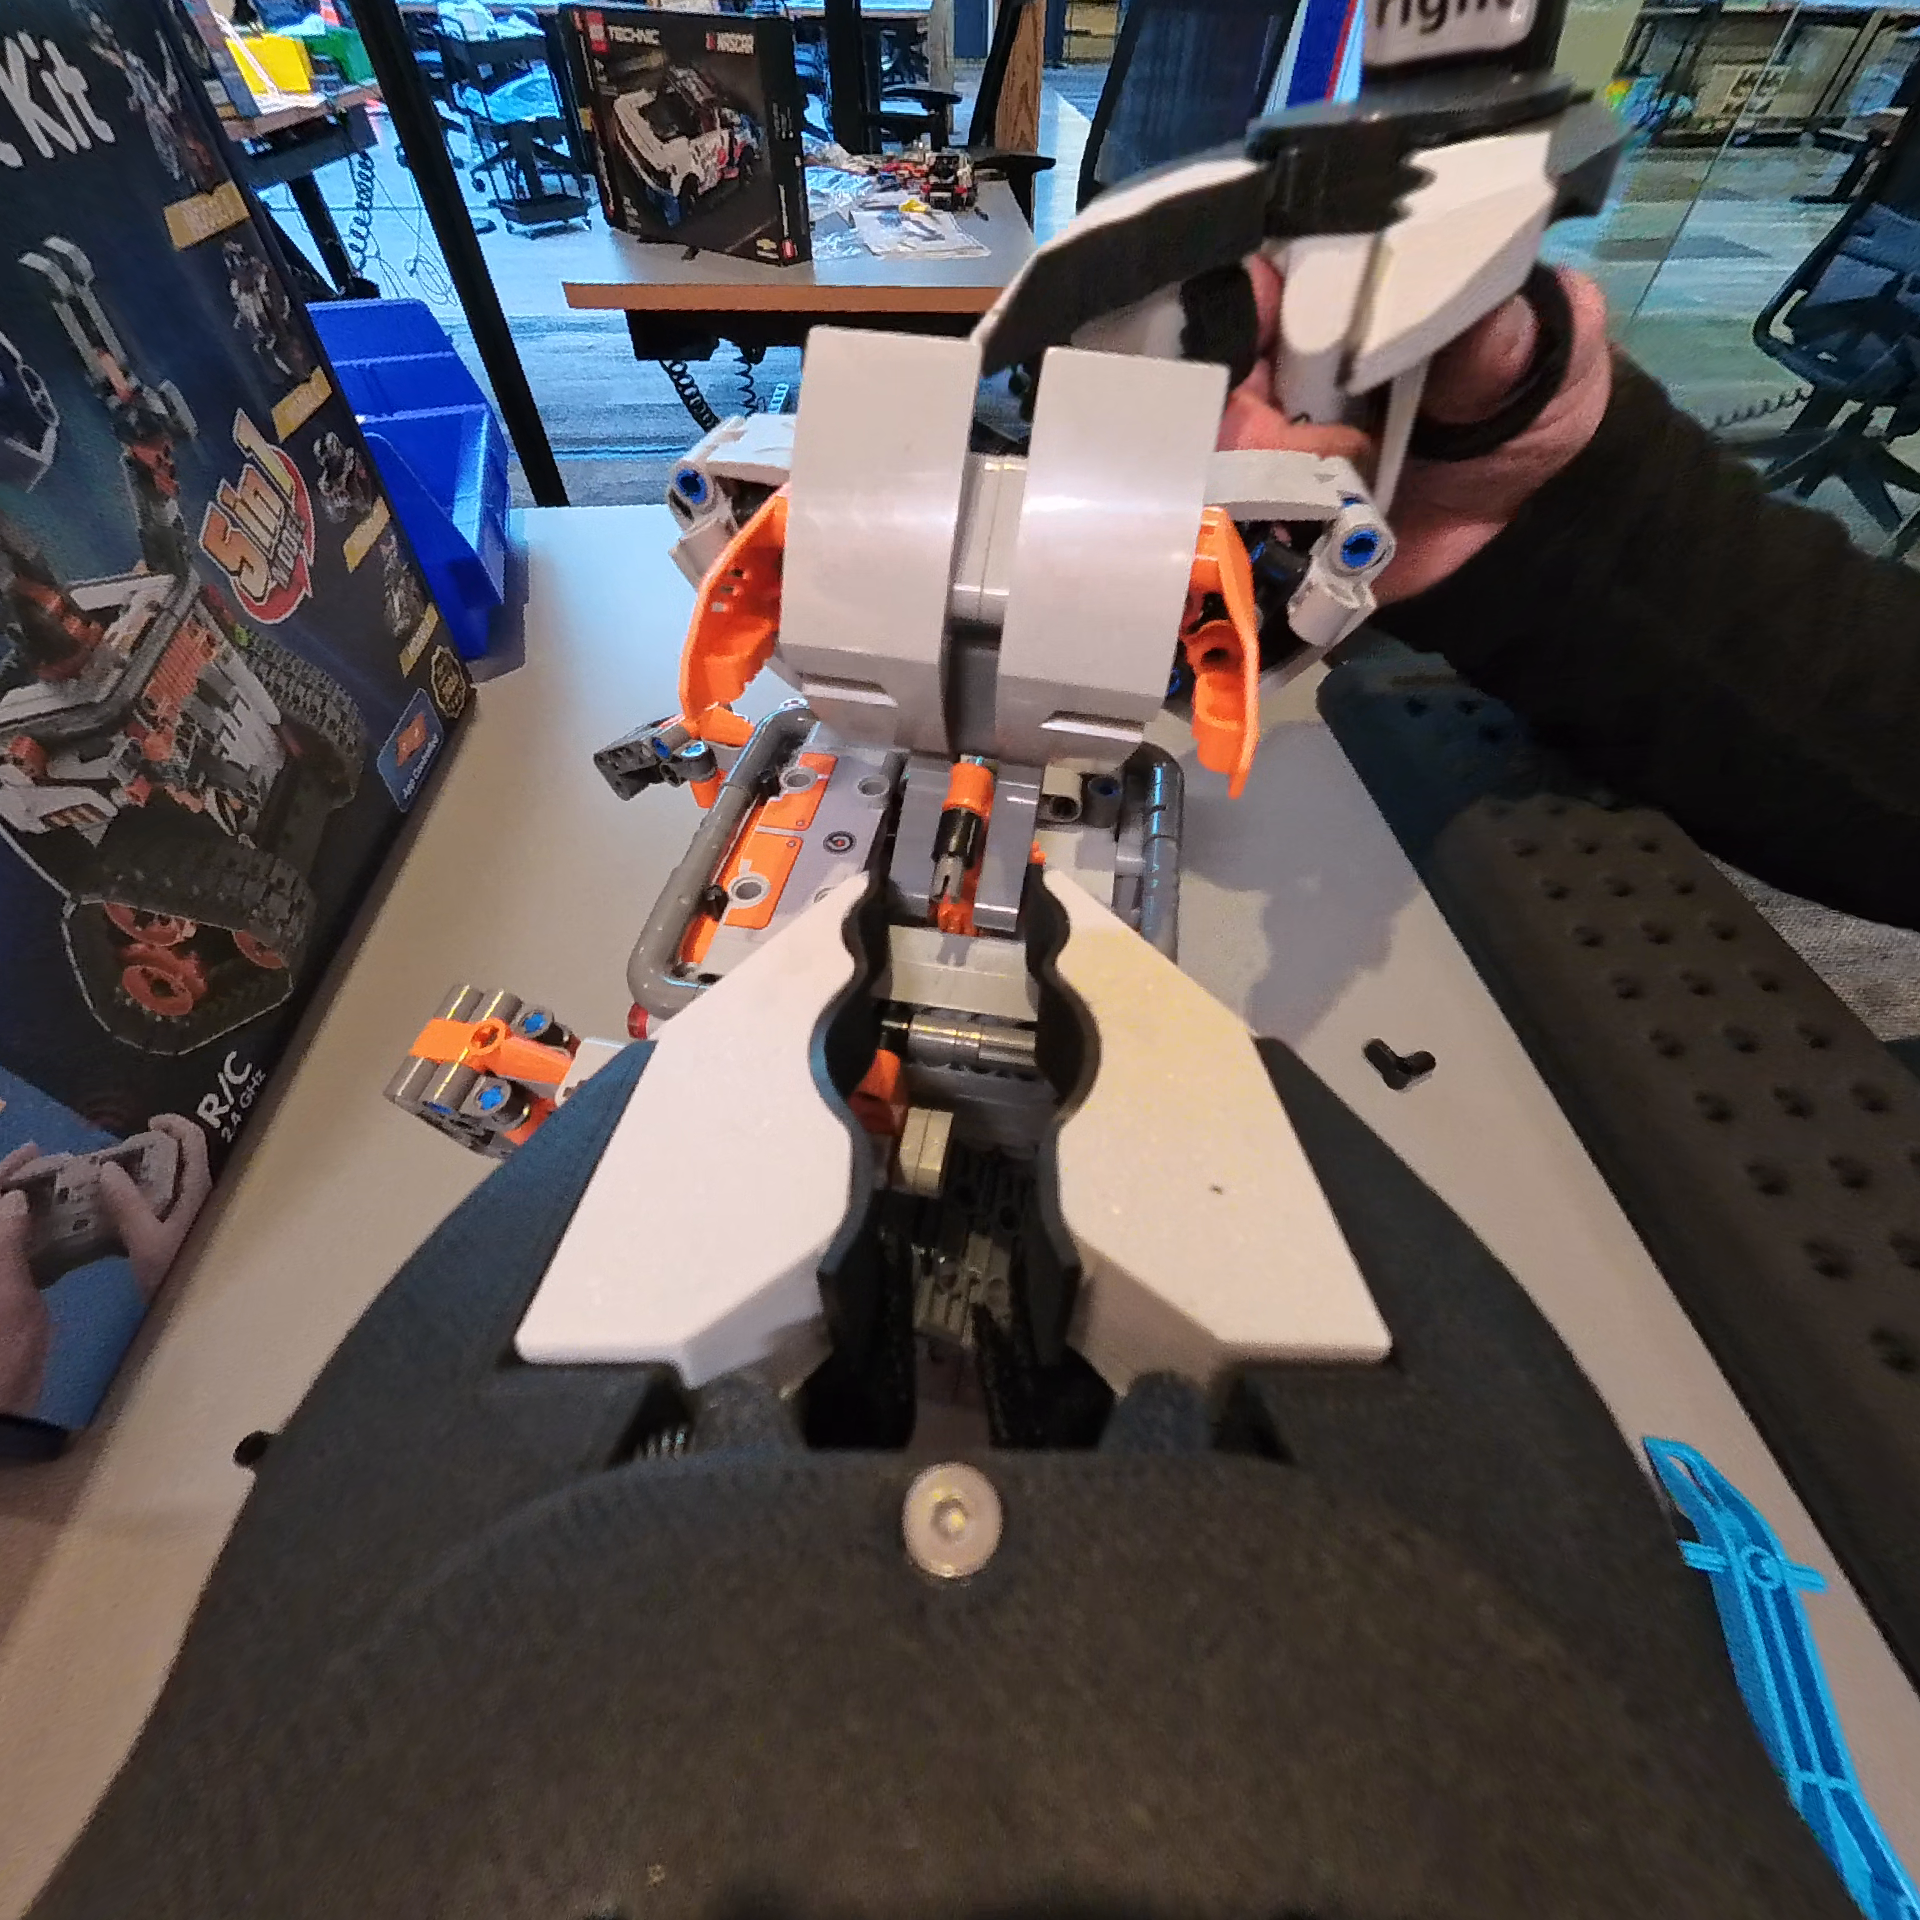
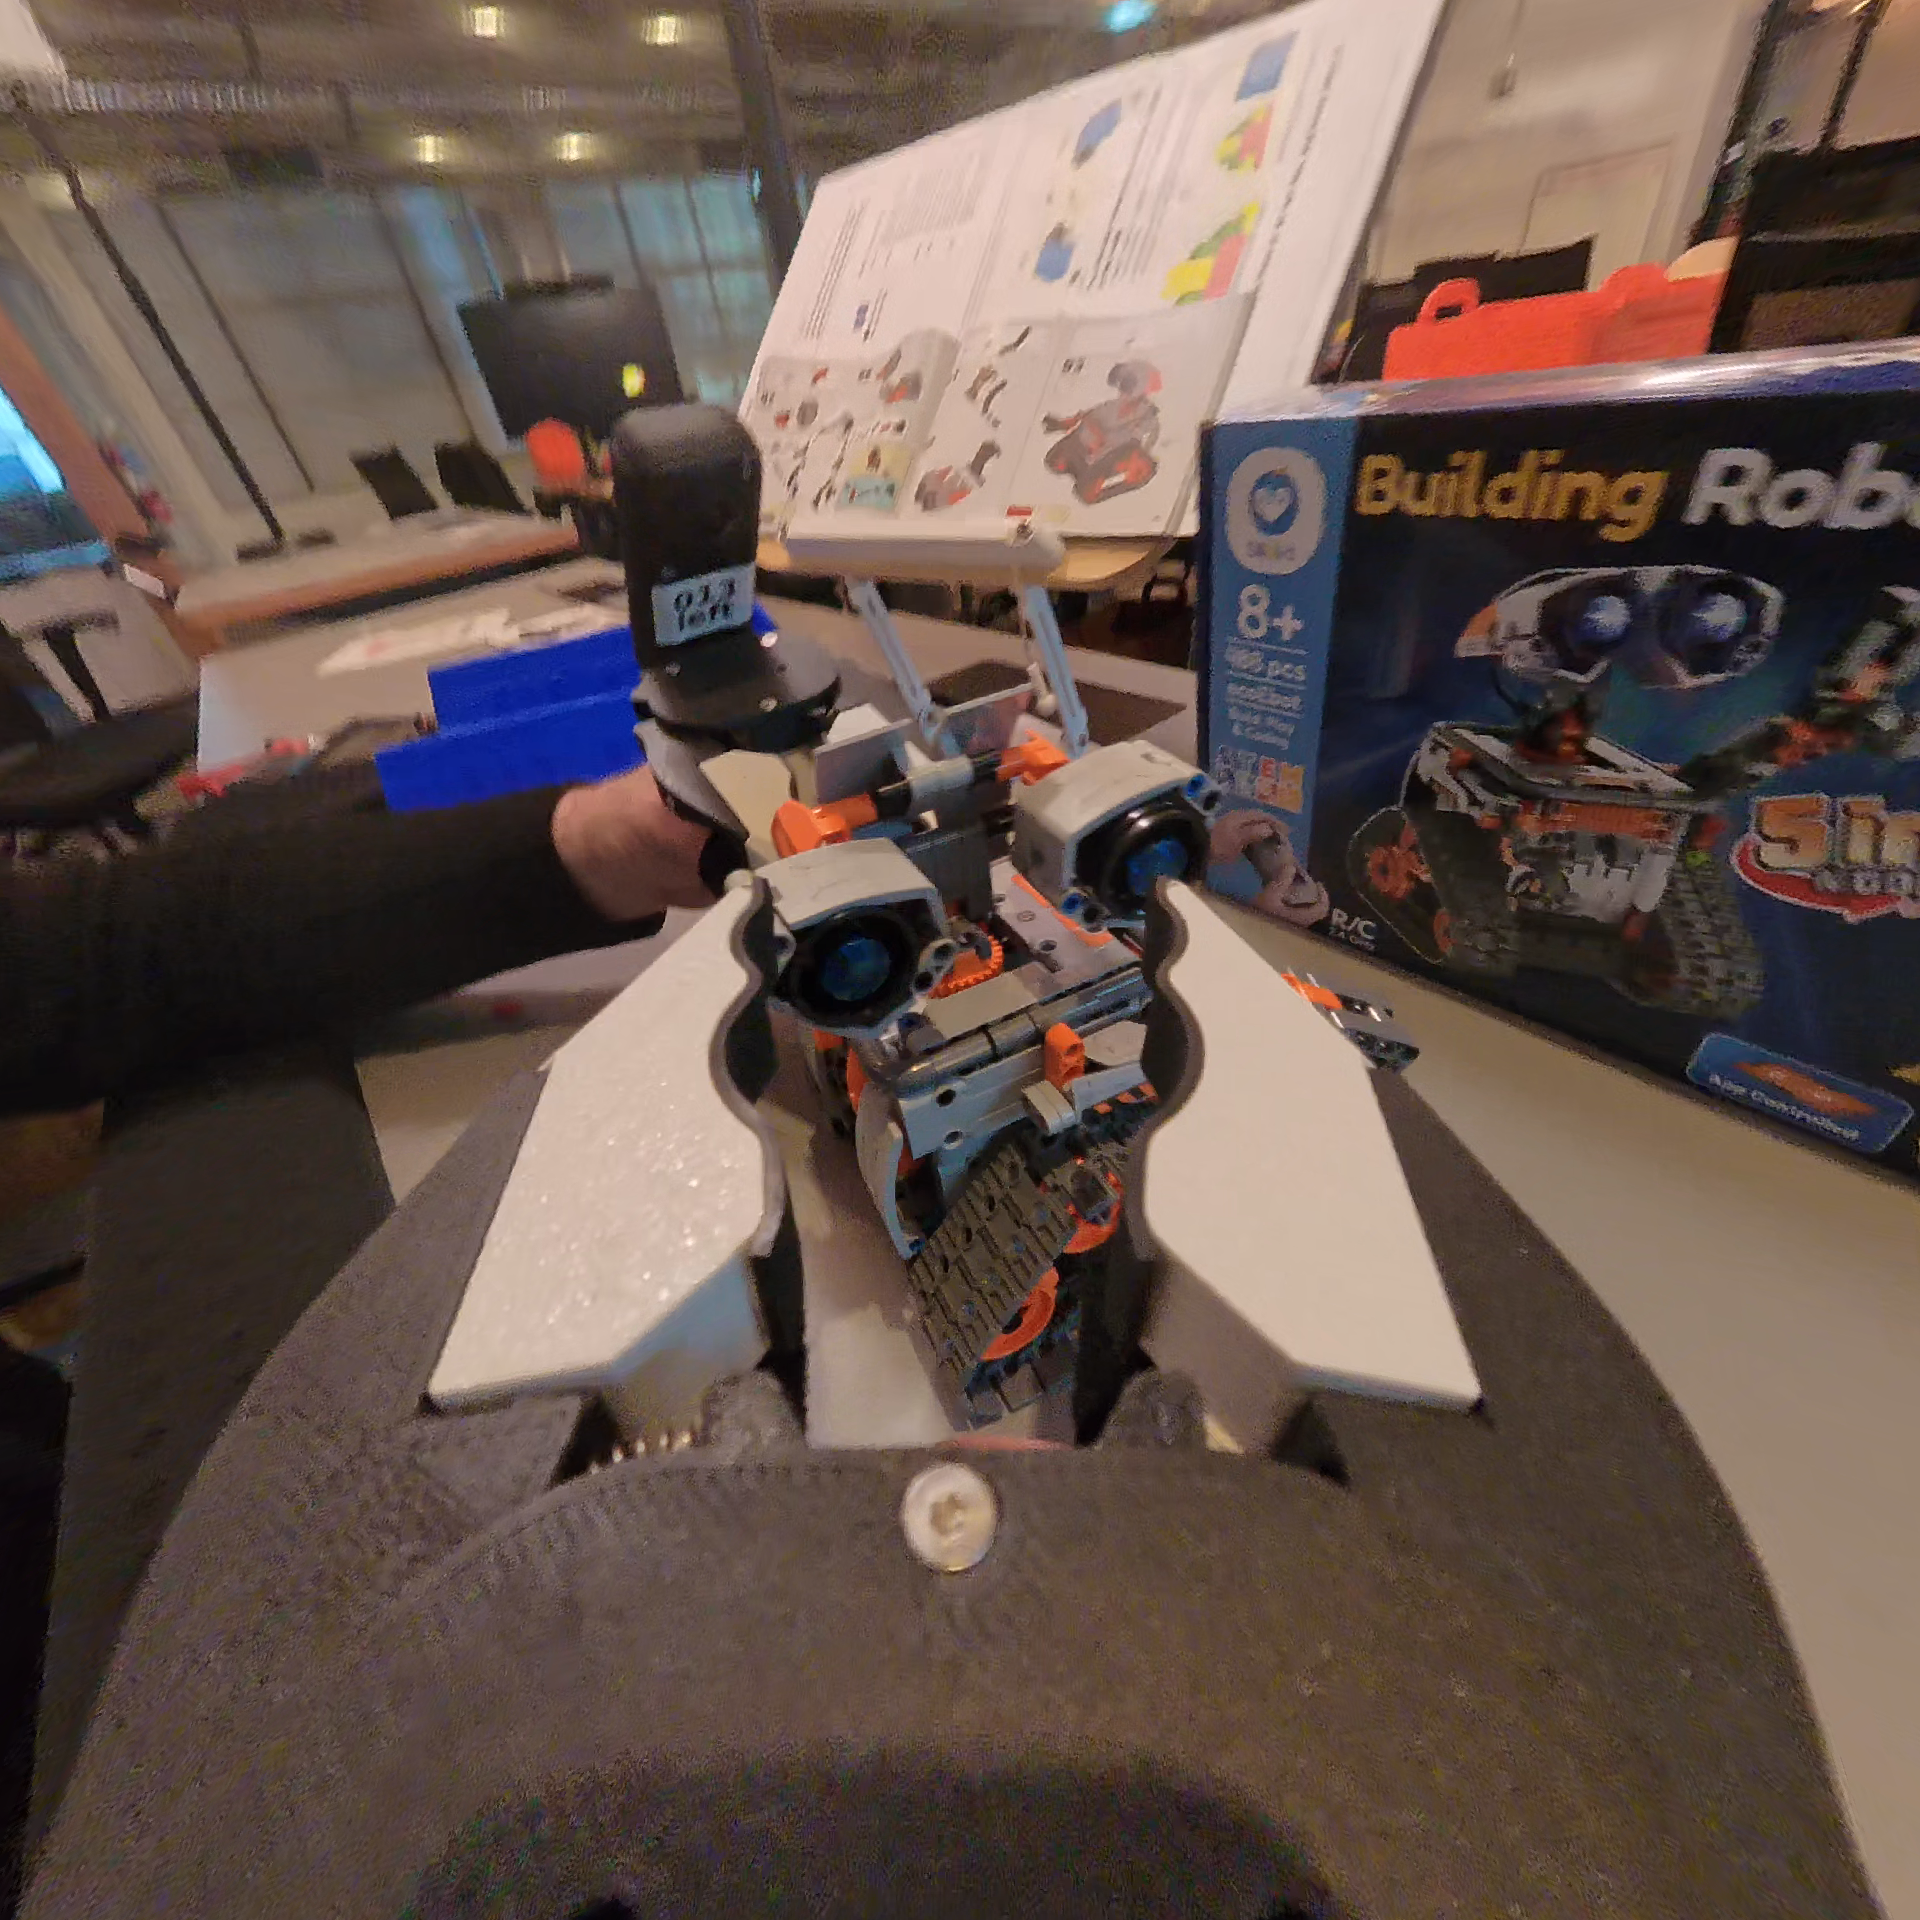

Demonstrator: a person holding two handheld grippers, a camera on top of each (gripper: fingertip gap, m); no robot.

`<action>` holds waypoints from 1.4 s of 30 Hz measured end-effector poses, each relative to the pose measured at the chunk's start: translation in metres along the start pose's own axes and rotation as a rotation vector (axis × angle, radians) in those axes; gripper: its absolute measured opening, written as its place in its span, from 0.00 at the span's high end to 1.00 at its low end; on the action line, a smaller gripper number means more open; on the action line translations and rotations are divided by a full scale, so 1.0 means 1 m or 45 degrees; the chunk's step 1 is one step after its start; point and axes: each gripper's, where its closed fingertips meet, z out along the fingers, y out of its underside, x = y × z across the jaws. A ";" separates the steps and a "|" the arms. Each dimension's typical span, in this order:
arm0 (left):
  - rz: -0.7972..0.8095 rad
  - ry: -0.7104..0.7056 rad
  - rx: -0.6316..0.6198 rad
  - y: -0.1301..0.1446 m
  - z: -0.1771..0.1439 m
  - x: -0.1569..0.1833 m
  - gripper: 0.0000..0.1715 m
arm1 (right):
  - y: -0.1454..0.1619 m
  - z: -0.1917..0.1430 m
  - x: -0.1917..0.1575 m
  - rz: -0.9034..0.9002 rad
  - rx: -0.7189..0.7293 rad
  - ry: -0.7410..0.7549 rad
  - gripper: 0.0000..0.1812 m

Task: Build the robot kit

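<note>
The grey-and-orange brick-built tracked robot model point(image 1: 935, 748) is filling the middle of the pale grey table point(image 1: 488, 935), blocking your way straight ahead. The tall dark blue printed kit box point(image 1: 177, 623) is walling off the table's left edge. The black perforated foam mat point(image 1: 1662, 1039) is lying flat along the right edge, leaving you open table between it and the model.
</note>
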 end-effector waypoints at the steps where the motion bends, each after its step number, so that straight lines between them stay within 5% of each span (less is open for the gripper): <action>1: -0.002 0.001 0.003 0.000 0.000 0.000 0.85 | 0.001 0.005 -0.003 -0.030 -0.048 -0.010 0.60; 7: 0.010 -0.008 -0.006 0.000 0.000 0.000 0.85 | 0.005 0.035 -0.001 0.041 -0.226 -0.046 0.61; 17: -0.014 0.029 -0.012 -0.001 -0.005 0.001 0.81 | 0.007 0.043 0.002 0.129 -0.170 -0.105 0.64; 20: -0.047 0.028 -0.057 -0.001 -0.019 -0.004 0.70 | 0.007 0.044 0.002 0.133 -0.158 -0.103 0.64; 26: 0.012 -0.117 -0.289 0.003 -0.084 -0.017 0.71 | 0.006 0.044 0.001 0.126 -0.140 -0.103 0.64; 32: -0.022 -0.428 -0.706 0.058 -0.162 -0.047 0.75 | 0.006 0.043 0.001 0.117 -0.141 -0.095 0.65; 38: -0.205 -0.330 -1.061 0.148 -0.174 -0.032 0.78 | 0.006 0.045 0.002 0.112 -0.140 -0.085 0.64; 42: -0.214 -0.378 -1.140 0.165 -0.176 -0.031 0.78 | 0.006 0.046 0.002 0.104 -0.144 -0.078 0.64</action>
